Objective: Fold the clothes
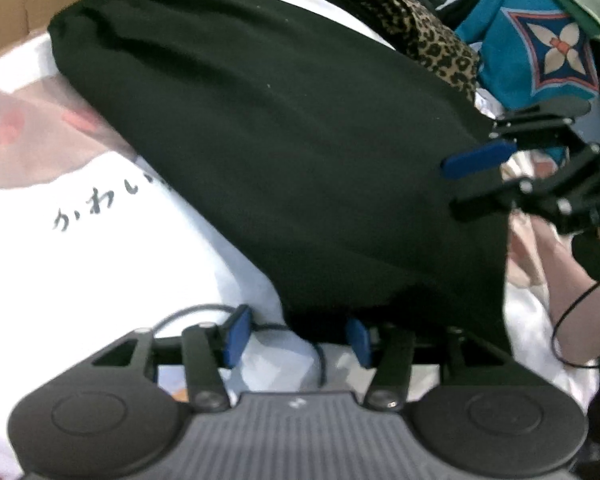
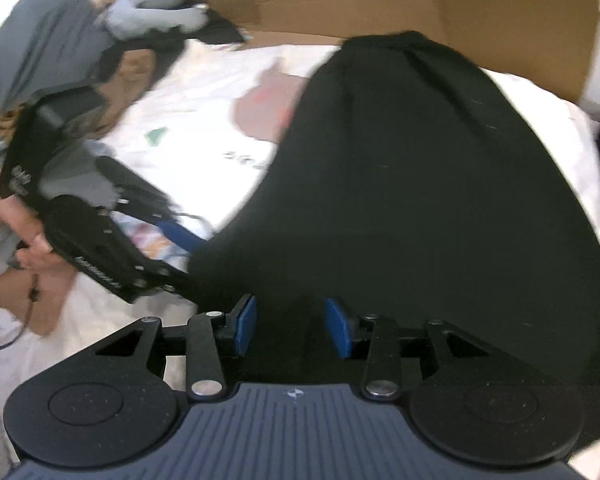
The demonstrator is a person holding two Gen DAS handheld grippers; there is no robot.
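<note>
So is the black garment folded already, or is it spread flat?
Cannot tell. The black garment lies smooth on the white printed sheet, but no fold line or doubled layer shows clearly.

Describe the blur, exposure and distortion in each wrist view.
Left wrist view: fairly sharp on the black garment and the leopard-print fabric, fisheye bending at the edges, white printed sheet nearly blown out. Right wrist view: motion-smeared, especially the left gripper and the grey clothes; the garment reads as flat black.
</note>
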